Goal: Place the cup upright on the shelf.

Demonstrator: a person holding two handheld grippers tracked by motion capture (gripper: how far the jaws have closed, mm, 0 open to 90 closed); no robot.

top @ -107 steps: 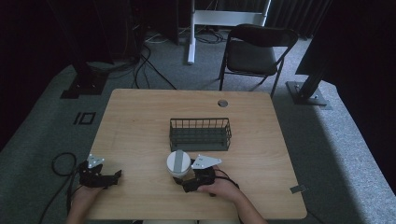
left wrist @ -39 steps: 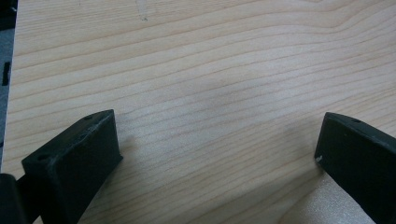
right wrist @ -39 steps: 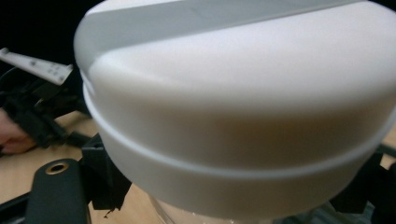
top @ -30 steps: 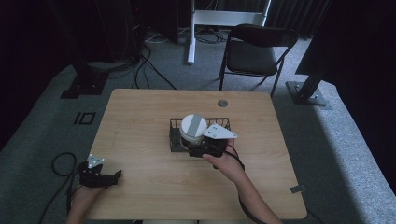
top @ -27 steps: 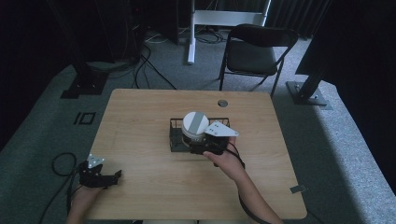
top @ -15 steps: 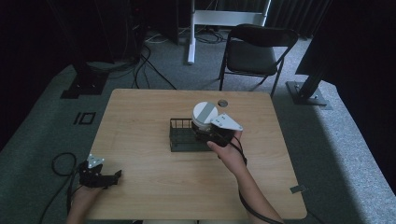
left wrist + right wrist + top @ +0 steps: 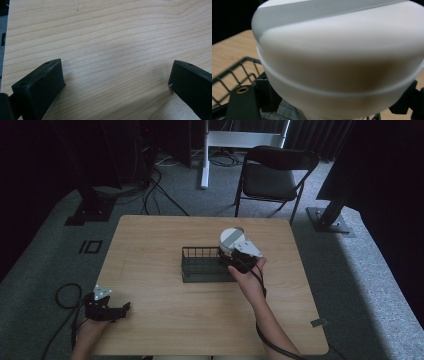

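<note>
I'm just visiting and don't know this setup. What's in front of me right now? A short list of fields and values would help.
Surface: wooden table
Right gripper: shut on a white round container, held over the right end of the basket
Basket: black wire basket, mid-table, upright
Left gripper: open, jaws wide apart, holding nothing, at the table's near left edge
Background: folding chair beyond the table
Container contents: cannot tell

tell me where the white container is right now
In the high view the white container sits in the right gripper, above the right end of the black wire basket at mid-table.
</note>
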